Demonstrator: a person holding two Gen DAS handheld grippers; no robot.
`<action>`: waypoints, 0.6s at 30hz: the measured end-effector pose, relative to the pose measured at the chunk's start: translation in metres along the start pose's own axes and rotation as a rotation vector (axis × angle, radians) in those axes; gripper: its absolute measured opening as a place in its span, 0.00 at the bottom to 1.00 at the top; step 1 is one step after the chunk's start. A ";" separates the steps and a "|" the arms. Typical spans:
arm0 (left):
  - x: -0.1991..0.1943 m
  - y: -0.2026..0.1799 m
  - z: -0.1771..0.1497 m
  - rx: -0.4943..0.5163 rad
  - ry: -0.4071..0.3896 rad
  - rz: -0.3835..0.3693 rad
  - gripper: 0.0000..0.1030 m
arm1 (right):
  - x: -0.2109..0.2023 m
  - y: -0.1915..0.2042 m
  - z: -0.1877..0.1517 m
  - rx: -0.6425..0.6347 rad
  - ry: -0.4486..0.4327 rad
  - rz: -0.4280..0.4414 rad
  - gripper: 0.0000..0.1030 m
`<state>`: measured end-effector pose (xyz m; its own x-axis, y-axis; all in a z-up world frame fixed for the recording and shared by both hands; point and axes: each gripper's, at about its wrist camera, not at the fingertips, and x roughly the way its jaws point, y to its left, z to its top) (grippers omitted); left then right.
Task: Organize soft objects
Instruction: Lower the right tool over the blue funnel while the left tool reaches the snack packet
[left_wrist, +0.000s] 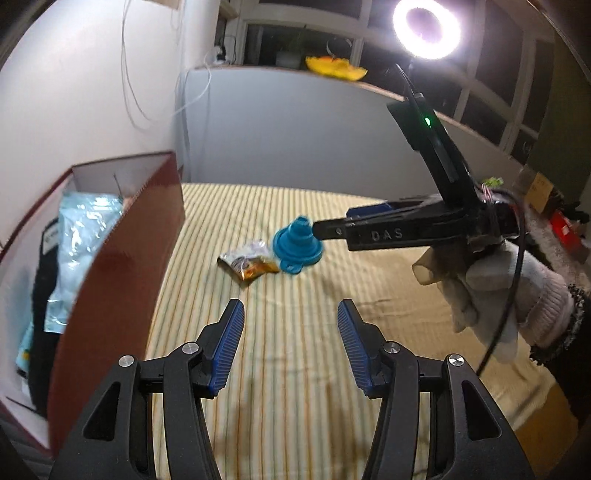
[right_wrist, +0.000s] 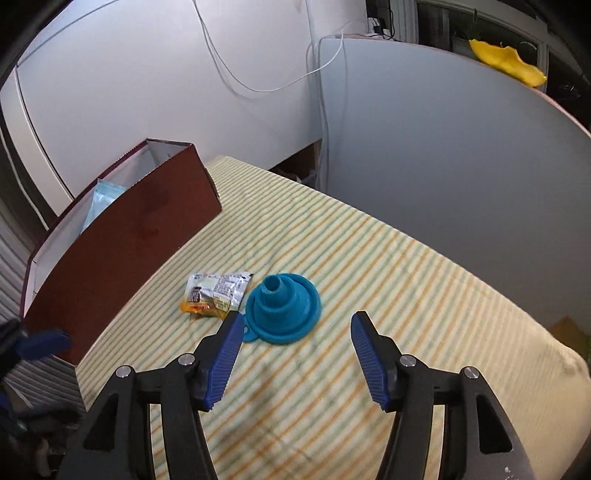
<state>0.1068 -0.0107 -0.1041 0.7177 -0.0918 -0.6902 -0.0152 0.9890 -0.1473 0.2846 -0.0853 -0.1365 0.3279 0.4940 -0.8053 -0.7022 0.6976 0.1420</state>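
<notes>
The blue funnel (right_wrist: 282, 308) stands wide end down on the striped cloth (right_wrist: 388, 295), touching a foil packet (right_wrist: 216, 293) (near the red box (right_wrist: 125, 236)). Both grippers, left (left_wrist: 291, 345) and right (right_wrist: 295, 360), are parted and empty.

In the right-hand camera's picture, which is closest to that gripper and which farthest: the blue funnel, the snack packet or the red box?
From the right gripper:
1. Blue funnel, just ahead, by its left finger.
2. Snack packet, left of the funnel.
3. Red box, farthest, far left.
</notes>
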 end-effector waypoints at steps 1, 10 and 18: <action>0.005 0.000 0.000 -0.001 0.008 0.008 0.50 | 0.008 0.000 0.001 -0.001 0.006 -0.004 0.55; 0.019 0.005 0.003 -0.003 0.019 0.047 0.50 | 0.044 -0.004 0.005 0.022 -0.012 -0.034 0.55; 0.044 0.010 0.011 -0.024 0.028 0.057 0.50 | 0.028 -0.013 0.001 0.032 -0.043 -0.079 0.57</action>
<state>0.1461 -0.0040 -0.1285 0.6952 -0.0389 -0.7177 -0.0723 0.9897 -0.1236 0.3039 -0.0797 -0.1603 0.4088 0.4577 -0.7896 -0.6527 0.7513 0.0977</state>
